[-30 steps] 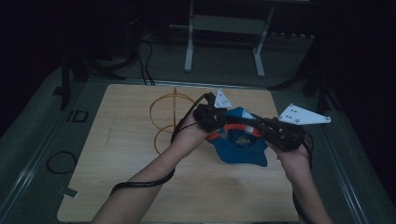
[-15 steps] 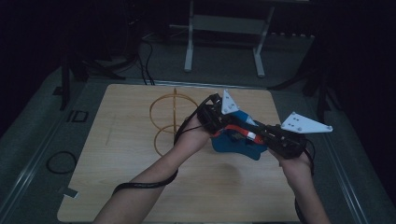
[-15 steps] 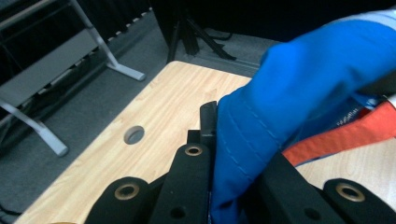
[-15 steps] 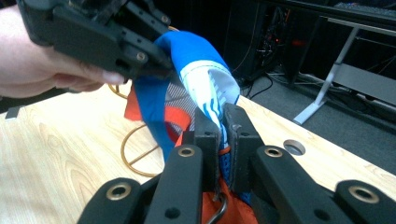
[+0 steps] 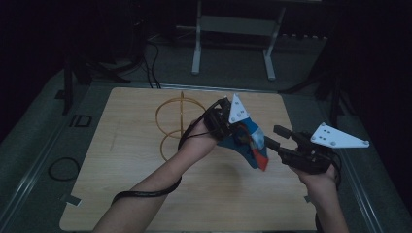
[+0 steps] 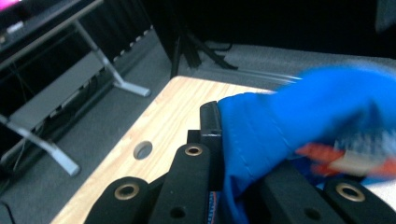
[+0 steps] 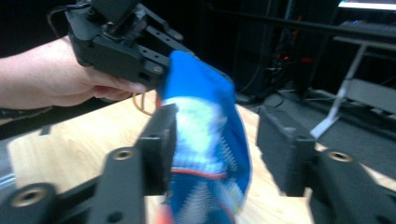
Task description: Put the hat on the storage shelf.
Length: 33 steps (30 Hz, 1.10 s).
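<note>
1. The blue sock, with white and red bands, hangs crumpled above the table's right half.
2. The left gripper pinches its top.
3. The right gripper has just been opening; the sock hangs between its spread jaws.

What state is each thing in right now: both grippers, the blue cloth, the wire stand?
Left gripper: shut on the blue cloth, held up above the table.
Right gripper: jaws have just been opening; cloth hangs between them, far pad clear of it.
Blue cloth: lifted off the table, hanging from the left gripper, red trim at its lower end.
Wire stand: upright on the table, untouched.
Table: light wood top, bare around the stand.
</note>
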{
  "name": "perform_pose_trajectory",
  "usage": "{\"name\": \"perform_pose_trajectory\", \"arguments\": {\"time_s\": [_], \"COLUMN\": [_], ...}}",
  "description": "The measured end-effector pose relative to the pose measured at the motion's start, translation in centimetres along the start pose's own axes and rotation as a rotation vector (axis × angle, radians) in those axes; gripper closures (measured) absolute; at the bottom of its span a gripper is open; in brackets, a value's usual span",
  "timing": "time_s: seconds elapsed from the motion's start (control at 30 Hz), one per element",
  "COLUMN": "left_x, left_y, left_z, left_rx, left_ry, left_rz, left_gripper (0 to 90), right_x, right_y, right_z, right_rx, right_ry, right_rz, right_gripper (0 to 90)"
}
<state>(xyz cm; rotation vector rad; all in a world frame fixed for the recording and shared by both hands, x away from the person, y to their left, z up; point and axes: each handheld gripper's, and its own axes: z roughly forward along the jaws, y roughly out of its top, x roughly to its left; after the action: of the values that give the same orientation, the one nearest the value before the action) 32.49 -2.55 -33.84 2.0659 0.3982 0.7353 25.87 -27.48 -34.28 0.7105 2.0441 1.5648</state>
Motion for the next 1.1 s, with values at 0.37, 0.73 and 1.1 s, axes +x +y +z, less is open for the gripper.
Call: {"name": "perform_pose_trajectory", "arguments": {"time_s": [0.37, 0.73, 1.1], "left_x": [1.7, 2.4, 1.8], "left_y": [-2.0, -2.8, -1.8], "left_z": [-1.6, -2.1, -1.9], "left_rx": [-0.174, -0.423, -0.457], "left_ry": [-0.085, -0.299, -0.342], "left_rz": [0.082, 0.135, 0.101], "left_gripper": [90.0, 90.0, 90.0], "right_x": [-1.3, -0.6, 0.3], "right_y": [-1.4, -2.7, -2.4], "right_z": [0.0, 1.6, 2.7], "right_rx": [0.070, 0.084, 0.076], "right_ry": [0.037, 0.097, 0.131], "right_rz": [-0.040, -0.089, -0.142], "right_gripper": [36.7, 44.3, 52.3]}}
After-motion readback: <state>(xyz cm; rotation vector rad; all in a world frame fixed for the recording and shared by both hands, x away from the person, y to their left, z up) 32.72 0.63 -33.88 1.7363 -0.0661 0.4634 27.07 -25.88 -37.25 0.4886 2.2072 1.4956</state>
